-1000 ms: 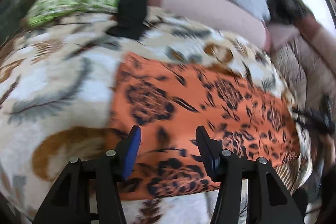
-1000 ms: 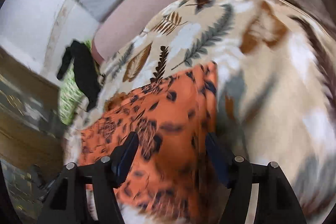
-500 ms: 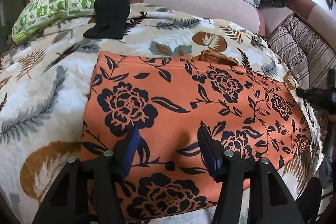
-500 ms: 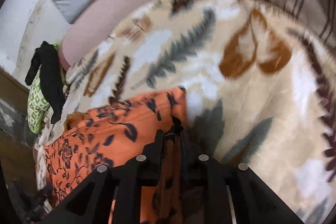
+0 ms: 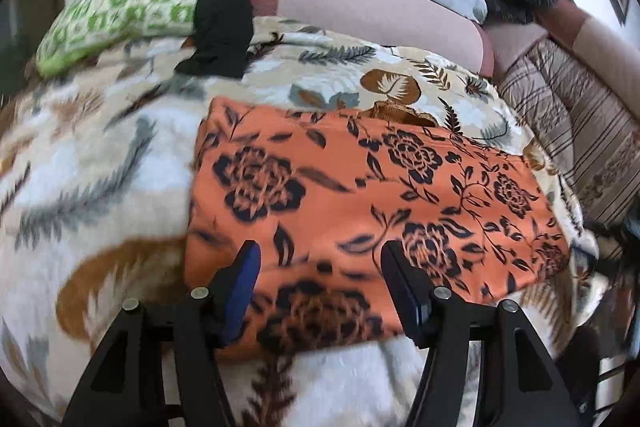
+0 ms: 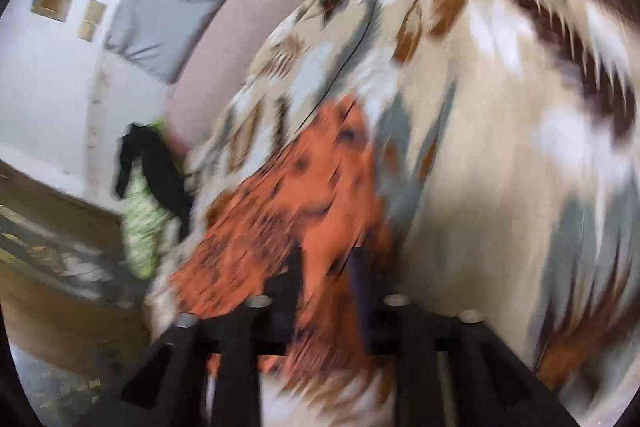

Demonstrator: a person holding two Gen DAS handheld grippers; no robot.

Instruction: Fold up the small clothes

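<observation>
Right gripper (image 6: 324, 267) lifted w/ orange garment (image 5: 360, 211) edge pinched, left gripper (image 5: 320, 267) spread wide, holding nothing.

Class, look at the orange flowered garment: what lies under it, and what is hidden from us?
The orange garment lies on a leaf-print blanket, which shows all round it. A brown scrap peeks out at its far edge. Whatever else lies beneath is covered.

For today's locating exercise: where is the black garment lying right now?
In the left wrist view, the black garment lies upper left, draped over the green patterned pillow onto the leaf-print blanket, beyond the orange floral cloth.
</observation>
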